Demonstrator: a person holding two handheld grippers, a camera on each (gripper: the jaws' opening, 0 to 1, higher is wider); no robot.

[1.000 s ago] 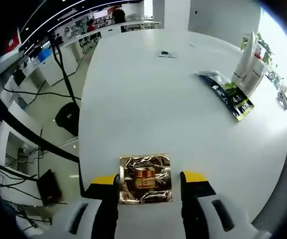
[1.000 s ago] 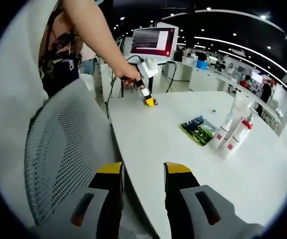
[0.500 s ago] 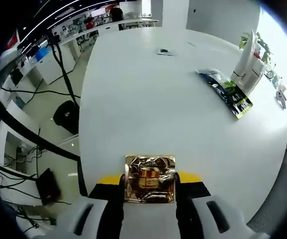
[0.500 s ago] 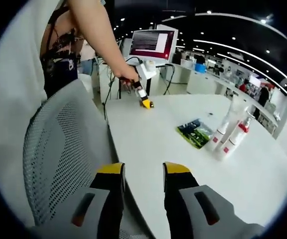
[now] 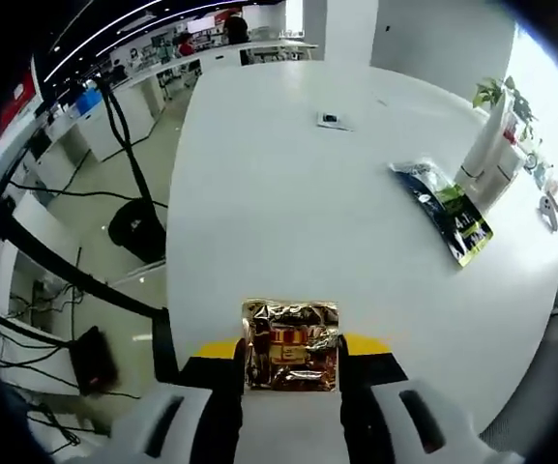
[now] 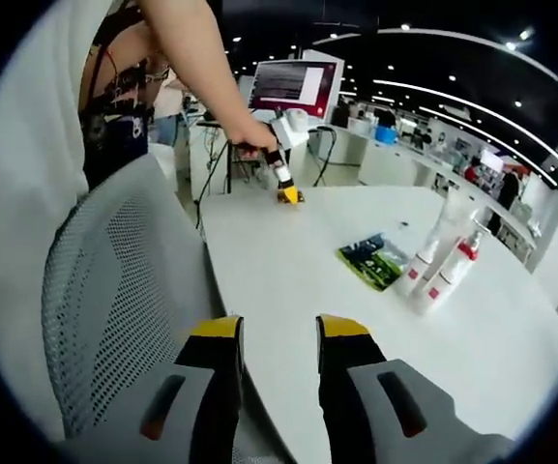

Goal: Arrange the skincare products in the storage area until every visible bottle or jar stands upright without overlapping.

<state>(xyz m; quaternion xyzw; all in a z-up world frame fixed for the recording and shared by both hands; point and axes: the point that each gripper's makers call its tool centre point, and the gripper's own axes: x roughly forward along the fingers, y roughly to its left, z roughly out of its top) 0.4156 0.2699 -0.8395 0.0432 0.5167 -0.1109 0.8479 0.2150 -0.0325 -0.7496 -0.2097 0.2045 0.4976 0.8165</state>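
Where a second ago the left gripper [image 5: 291, 348] stood spread on either side of the gold foil sachet [image 5: 291, 345], its fingers have now closed and pinch it by both side edges, so the pick appears made and a carry can follow. The sachet sits at the near edge of the white table [image 5: 298, 203], squarely between the yellow fingertips. The green sachet [image 5: 443, 208] and the white pump bottles [image 5: 486, 155] stand toward the far right edge. The right gripper [image 6: 271, 333] hangs with fingers spread, holding nothing, over the table edge beside a mesh chair [image 6: 114, 290].
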